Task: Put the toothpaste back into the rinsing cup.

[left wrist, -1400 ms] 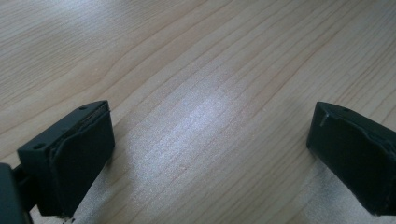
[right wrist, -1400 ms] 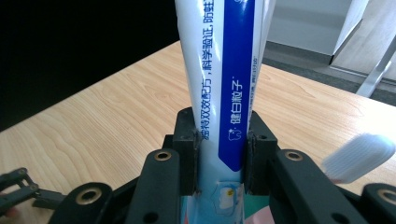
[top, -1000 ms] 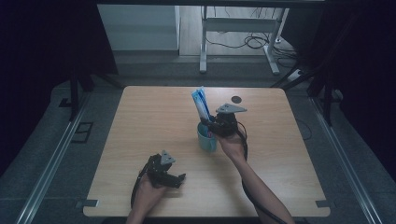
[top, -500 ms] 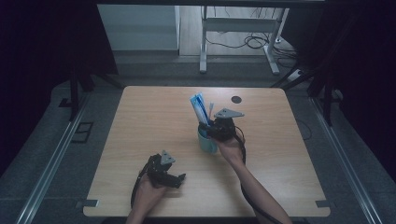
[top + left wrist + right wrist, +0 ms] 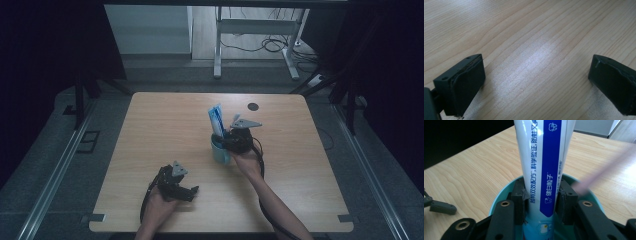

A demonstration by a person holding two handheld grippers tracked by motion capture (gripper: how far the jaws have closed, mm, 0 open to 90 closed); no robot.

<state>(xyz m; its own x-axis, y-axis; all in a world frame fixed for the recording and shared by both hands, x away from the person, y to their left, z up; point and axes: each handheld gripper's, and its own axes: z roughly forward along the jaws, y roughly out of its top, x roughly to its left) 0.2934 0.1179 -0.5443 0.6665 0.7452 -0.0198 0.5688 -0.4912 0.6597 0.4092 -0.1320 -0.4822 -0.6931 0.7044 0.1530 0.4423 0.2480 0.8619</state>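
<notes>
A white and blue toothpaste tube [image 5: 216,120] stands upright in a teal cup [image 5: 220,152] near the middle of the table. My right gripper [image 5: 227,140] reaches over the cup's rim [image 5: 499,200] from the right. Its pads [image 5: 520,192] lie against both sides of the tube [image 5: 541,170]; the jaws have just been opening, with the tube still between them. A blurred lilac stick [image 5: 599,177] leans out of the cup at the right. My left gripper [image 5: 190,192] rests at the front left, open over bare wood [image 5: 536,82], holding nothing.
The wooden table [image 5: 300,165] carries a small dark round spot [image 5: 253,106] at the back right. Beyond the far edge stands a metal desk frame [image 5: 250,30] with cables on the floor. Dark rails run along both sides of the table.
The right gripper has sunk a little toward the cup, and the tube has gone from leaning above the cup to standing lower inside it. The left gripper has not moved.
</notes>
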